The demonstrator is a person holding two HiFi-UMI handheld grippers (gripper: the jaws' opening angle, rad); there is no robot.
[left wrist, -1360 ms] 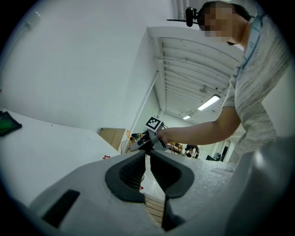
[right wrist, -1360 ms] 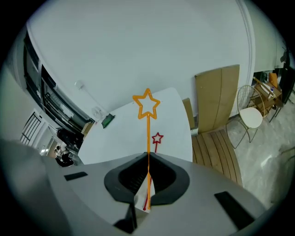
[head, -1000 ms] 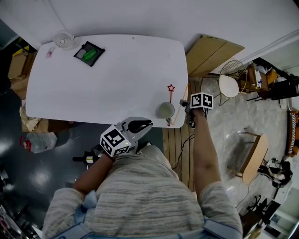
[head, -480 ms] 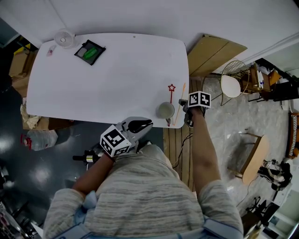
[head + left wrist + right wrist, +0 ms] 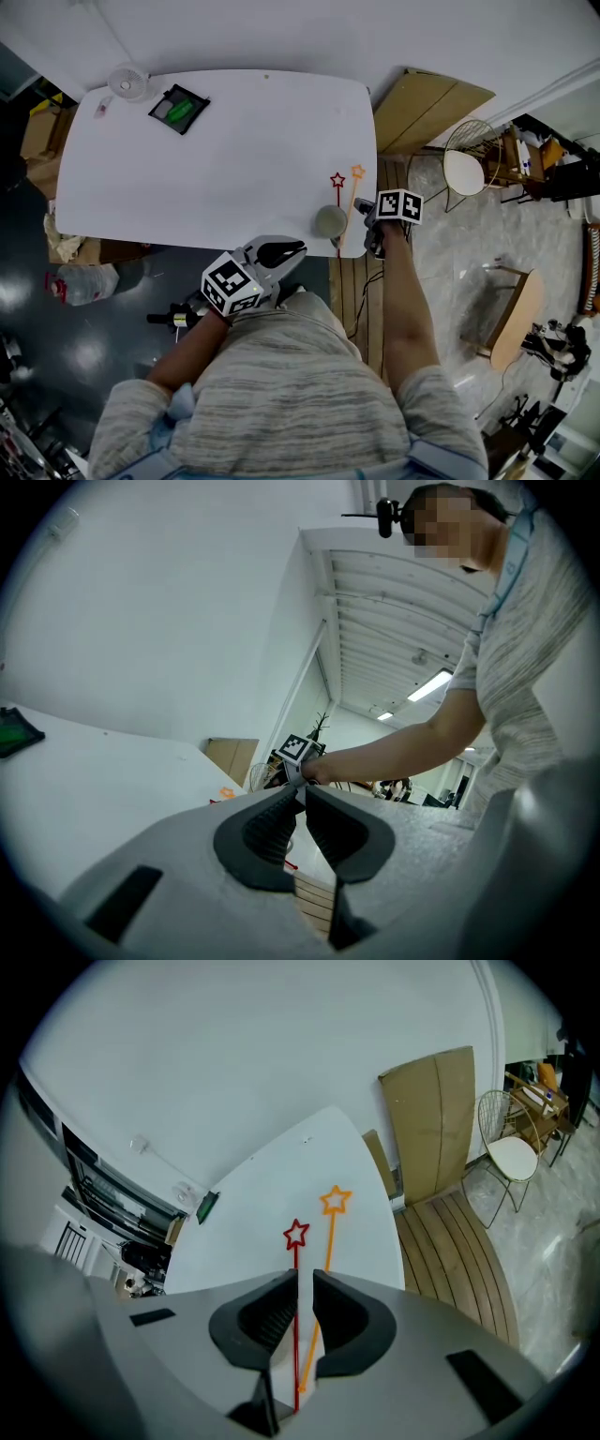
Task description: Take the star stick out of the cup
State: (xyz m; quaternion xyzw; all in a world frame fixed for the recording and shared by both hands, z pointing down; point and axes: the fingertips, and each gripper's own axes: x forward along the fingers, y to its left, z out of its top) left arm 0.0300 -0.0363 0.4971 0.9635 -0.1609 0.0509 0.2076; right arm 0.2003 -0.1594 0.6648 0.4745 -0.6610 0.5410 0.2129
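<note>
Cup (image 5: 330,221) at table (image 5: 234,159) front-right edge, star sticks (image 5: 337,180) just right of it, tray (image 5: 178,107) far-left

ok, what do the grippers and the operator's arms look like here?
The left gripper and right gripper have light grey bodies with black ribbed jaw pads. Each carries a white cube with black square markers. The person wears a short-sleeved grey striped top.

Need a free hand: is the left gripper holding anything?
No, the left gripper has its jaws closed together with nothing between them.

text: none legible | labels: none | numbers: none
</note>
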